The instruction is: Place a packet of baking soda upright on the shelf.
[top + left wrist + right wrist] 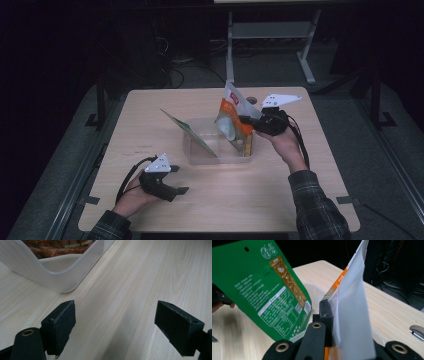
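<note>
Packing looks about halfway by my judgement: 1 green pouch (189,133) already leans inside the clear bin (220,156) at mid tabletop (280,195), and my right tongs (246,120) are clamped on the orange-and-white pouch (233,116), its lower end over the bin's right side. Left to do: lower and release it. My left tongs (176,180) rest apart, empty, near the bin's front corner.
</note>
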